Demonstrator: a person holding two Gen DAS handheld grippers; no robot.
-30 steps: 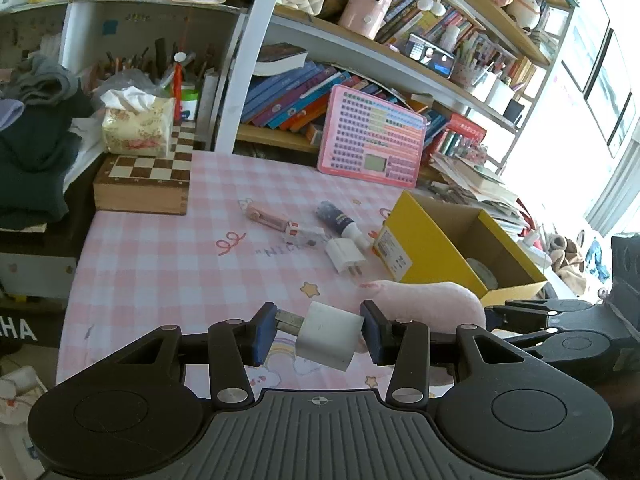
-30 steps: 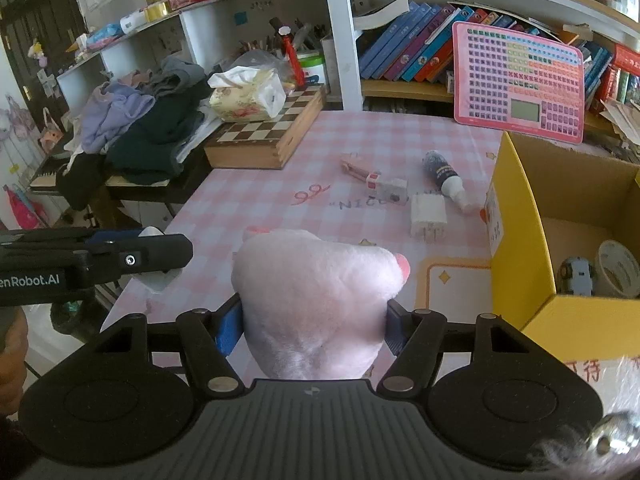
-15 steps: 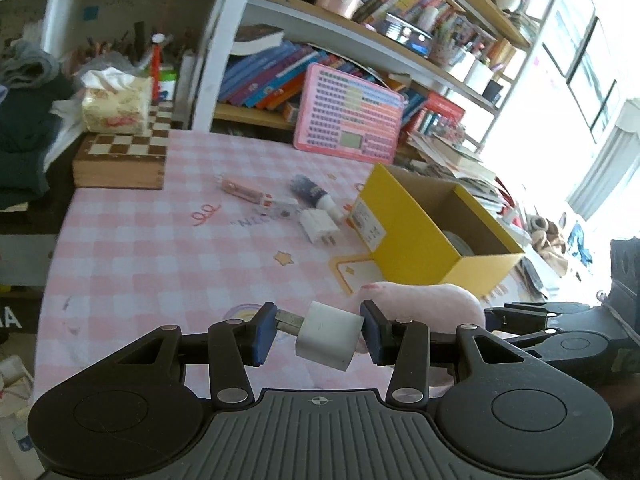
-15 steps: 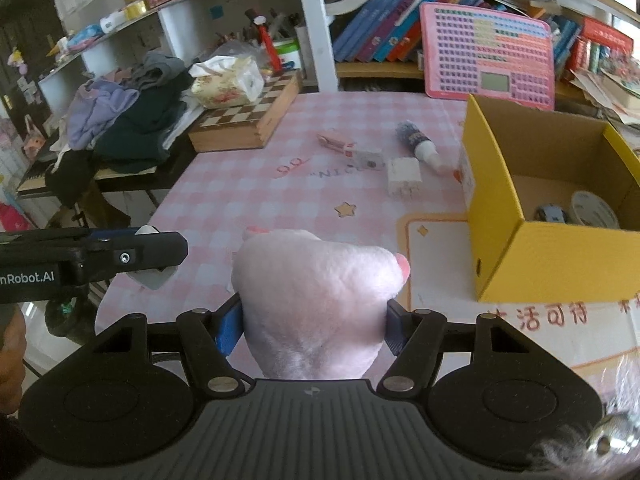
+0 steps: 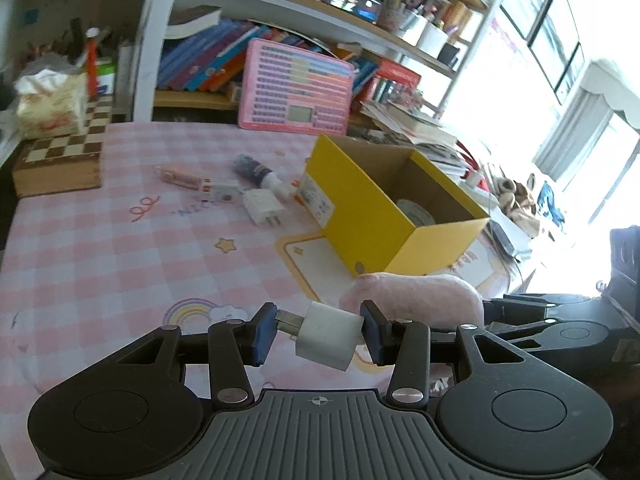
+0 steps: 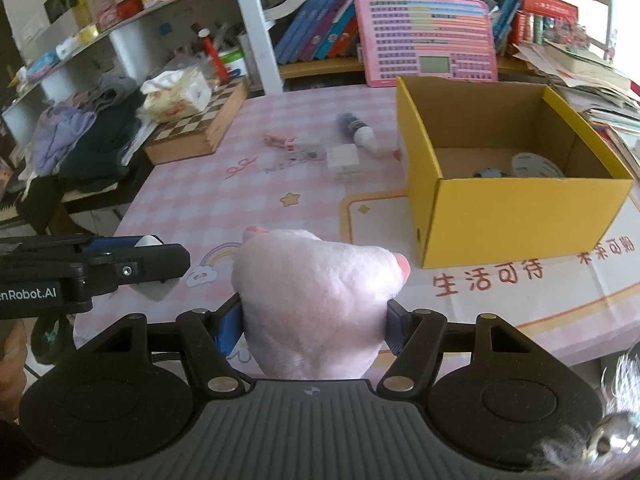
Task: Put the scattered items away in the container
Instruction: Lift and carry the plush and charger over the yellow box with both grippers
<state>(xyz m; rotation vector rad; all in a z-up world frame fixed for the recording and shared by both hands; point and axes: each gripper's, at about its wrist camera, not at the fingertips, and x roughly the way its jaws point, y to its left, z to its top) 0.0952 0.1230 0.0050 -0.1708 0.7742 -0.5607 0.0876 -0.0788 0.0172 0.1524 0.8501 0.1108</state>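
Both hands are carrying loads toward the open yellow cardboard box [image 6: 516,208], and the geometry favours the right side.

Right gripper [image 6: 314,326] is clamping a soft pink plush toy [image 6: 320,304]; the pads are pressing into both flanks and the toy is bulging up and forward between them. From this camera the box is sitting ahead and to the right, its near wall facing the jaws and its opening fully visible, with a round tape roll [image 6: 534,166] and a small dark item already lying on the floor inside.

Left gripper [image 5: 318,334] is pinching a small white cube-shaped plug adapter [image 5: 328,336] end to end: its metal prongs are butting against the left pad, so its long axis is running straight across the jaws. From here the box [image 5: 372,216] is lying ahead and to the right, one corner pointing at the camera.

The right hand is looking nearer to the box; the plush is sitting between the left jaws and the box's near corner, so I'd judge the right should be dropping first, with the left following over the rim.

Still lying loose on the pink checked tablecloth [image 5: 120,248], just left of the box: a white wall charger [image 5: 264,208], a dark bottle with a white cap [image 5: 258,172] and a slim pink pen-like stick [image 5: 178,178].
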